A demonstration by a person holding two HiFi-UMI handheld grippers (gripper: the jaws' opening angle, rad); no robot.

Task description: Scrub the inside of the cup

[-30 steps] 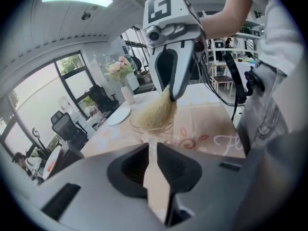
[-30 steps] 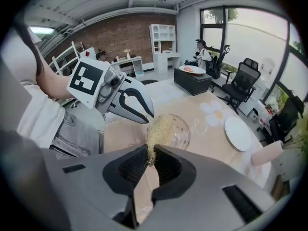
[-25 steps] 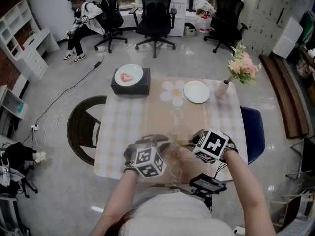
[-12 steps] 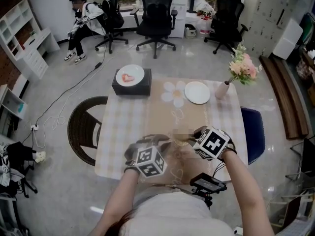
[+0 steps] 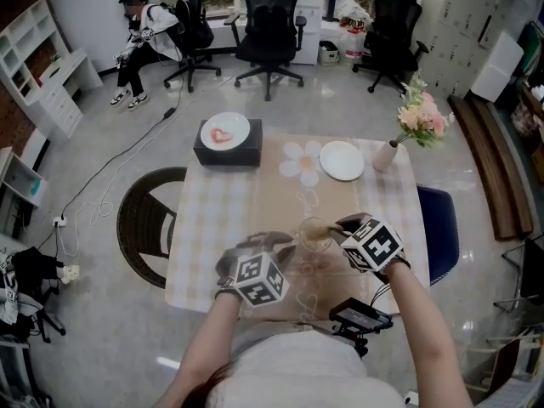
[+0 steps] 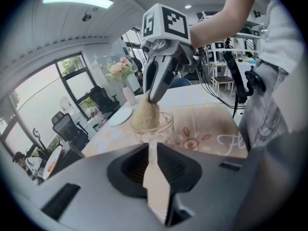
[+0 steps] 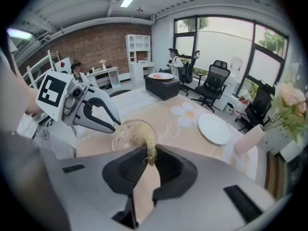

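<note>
Over the tabletop, the left hand-held gripper is pinched nearly closed on the near wall of the clear cup. The right hand-held gripper clamps the tail of a tan fibrous scrubber; the cup's mouth faces this right one, its long axis running along those jaws, the scrubber's head inside

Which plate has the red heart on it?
The plate sitting on the black box at the far left of the table. The other plate, near the flower vase, is plain white.
</note>
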